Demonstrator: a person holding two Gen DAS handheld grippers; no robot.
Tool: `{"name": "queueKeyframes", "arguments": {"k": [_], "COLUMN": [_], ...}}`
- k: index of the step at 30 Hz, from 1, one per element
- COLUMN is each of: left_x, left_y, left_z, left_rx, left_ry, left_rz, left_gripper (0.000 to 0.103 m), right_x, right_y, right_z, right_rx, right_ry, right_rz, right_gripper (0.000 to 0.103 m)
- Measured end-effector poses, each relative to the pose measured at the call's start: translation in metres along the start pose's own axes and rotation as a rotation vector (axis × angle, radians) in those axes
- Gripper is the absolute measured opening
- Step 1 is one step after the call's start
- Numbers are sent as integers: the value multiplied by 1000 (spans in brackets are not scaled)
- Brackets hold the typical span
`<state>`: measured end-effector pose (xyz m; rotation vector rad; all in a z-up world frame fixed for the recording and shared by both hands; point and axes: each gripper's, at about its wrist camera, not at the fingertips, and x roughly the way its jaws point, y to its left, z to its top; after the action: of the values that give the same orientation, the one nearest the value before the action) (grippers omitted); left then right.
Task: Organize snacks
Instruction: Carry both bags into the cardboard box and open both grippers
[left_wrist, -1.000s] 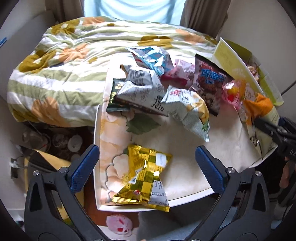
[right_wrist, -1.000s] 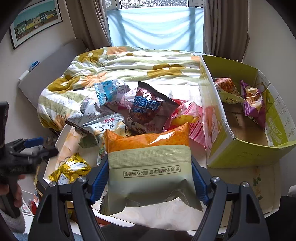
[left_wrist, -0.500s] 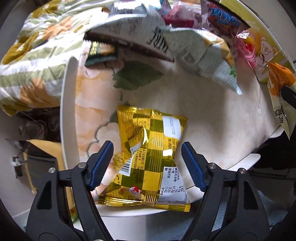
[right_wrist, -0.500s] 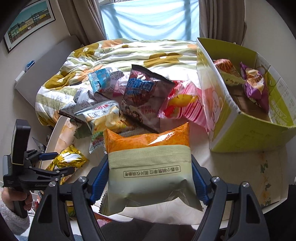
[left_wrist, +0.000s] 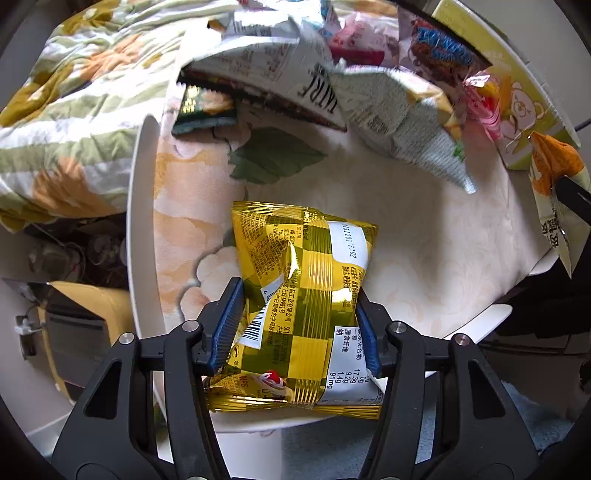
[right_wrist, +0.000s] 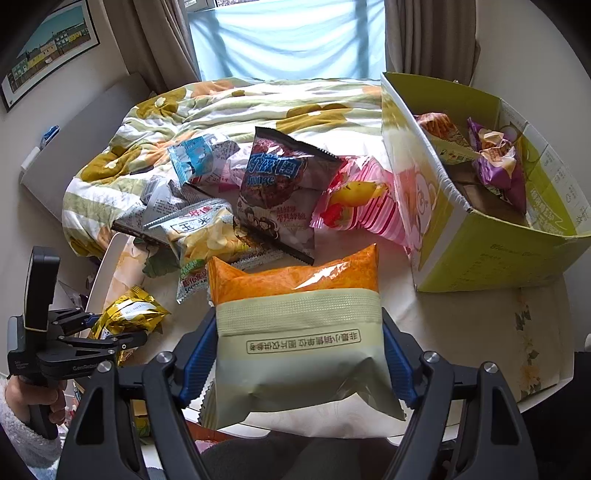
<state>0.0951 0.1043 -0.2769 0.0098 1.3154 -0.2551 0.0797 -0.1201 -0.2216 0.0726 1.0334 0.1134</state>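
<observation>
Bed (right_wrist: 258, 107) with flowered quilt sits behind the bench (left_wrist: 424, 229), at 12 o'clock. Green box (right_wrist: 491, 254) stands at 2 o'clock in my right view, open top, two or three packs already inside, so that's my guess for the drop target.

Loose snack pile (right_wrist: 258, 195) is heaped at the far bench edge, between quilt and box.

Change: a second ago my left hand-held gripper (left_wrist: 295, 325) hung wide open above the gold pack (left_wrist: 299, 295); now it's down and narrowed, pads pressing both sides, foil buckled between them. Looks like a grip, pack still lying on the bench. Means the pickup is nearly done, lift comes next.

Right hand-held gripper (right_wrist: 299, 350) unchanged: half closed on the orange-and-grey bag (right_wrist: 299, 325), held clear above the near bench edge.

Edges: gold pack overhangs the near rim at 6 o'clock, bench side rim close at 9 o'clock, drop-off beyond. Open cloth lies at 1–3 o'clock from the pack. Free path to the box runs along the near side, pile blocks 12 o'clock.
</observation>
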Motion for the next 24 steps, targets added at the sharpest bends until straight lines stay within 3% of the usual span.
{"name": "queueKeyframes", "arguments": {"k": [6,12,19,24], "left_x": [-49,-98,-118,-115], "left_y": [-13,-52,-128,-211], "left_z": [9,50,126,177], "left_rx": [30,65,74,139], "left_ry": [-110,-222,-321,-355], "left_rz": [-29,-41,-130,-158], "left_gripper": [51,51,51,52], "right_x": [-25,-64,-98,-110], "right_y": [-3,-32,-96,-152], "right_z": [9,33,78,100], "right_rx": [21,52,48,62], "right_ry": [-47,-137,-221,-260], "right_rz": [-21,-23,-61,-82], "right_gripper": [75,75,75,75]}}
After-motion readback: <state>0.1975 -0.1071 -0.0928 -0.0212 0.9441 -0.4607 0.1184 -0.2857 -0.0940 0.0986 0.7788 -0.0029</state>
